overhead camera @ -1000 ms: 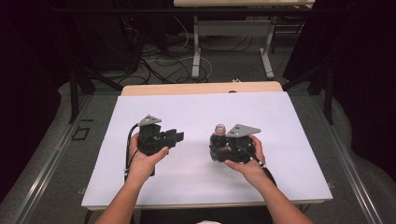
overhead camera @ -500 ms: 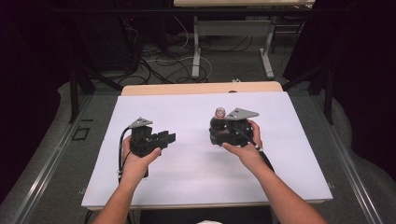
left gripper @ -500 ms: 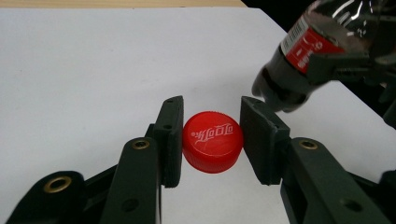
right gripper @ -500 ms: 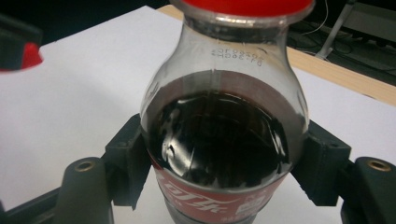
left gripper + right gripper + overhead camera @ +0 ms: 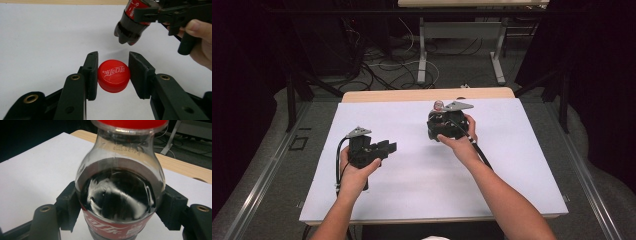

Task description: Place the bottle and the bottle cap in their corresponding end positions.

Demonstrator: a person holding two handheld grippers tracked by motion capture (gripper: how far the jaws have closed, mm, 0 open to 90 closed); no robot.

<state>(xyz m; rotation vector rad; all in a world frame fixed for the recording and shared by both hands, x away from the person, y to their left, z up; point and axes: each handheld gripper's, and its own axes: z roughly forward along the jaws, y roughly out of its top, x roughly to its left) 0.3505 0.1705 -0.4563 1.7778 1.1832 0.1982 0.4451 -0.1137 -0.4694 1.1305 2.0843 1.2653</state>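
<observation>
Since a second ago the two hands have drawn apart: the left tongs (image 5: 384,147) have slid toward the near left part of the white bench (image 5: 512,165), while the right tongs (image 5: 439,122) have carried the cola bottle (image 5: 438,106) away toward the far edge, so a wide strip of bare bench now lies between them. The right tongs are clenched on the cola bottle (image 5: 120,195), one pad on each side of its body at the red label, and in the left gripper view the bottle's lobed base (image 5: 127,33) hangs clear above the bench, tilted. The bottle is clear plastic, holding dark drink up to its shoulder, with a red ring at the neck. The left tongs (image 5: 113,75) grasp the red cap (image 5: 114,78) near the bottle's base; it faces the camera with white lettering, the left pad touching it, the right pad just beside it.
</observation>
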